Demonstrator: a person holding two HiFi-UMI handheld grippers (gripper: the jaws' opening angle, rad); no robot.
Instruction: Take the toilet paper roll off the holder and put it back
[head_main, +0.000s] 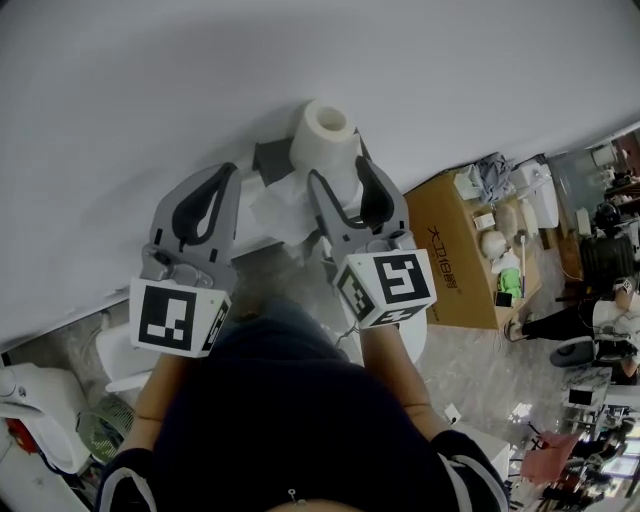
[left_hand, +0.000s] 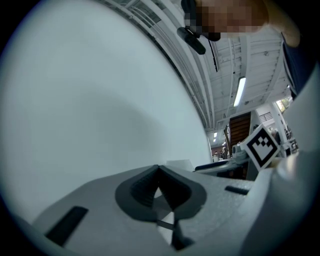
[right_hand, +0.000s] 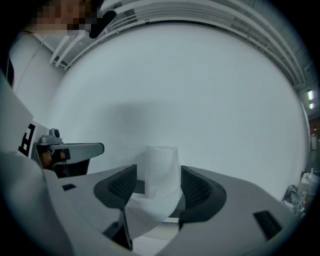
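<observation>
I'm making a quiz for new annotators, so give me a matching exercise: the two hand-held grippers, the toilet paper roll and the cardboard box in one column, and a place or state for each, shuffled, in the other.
1. left hand-held gripper
2. right hand-held gripper
3. toilet paper roll
4. cardboard box

A. upright at the white wall, a loose sheet hanging
B. jaws together, nothing between
C. on the floor, at the head view's right
D. jaws apart, flanking the roll

Pairs: 1-B, 2-D, 3-A, 4-C.
</observation>
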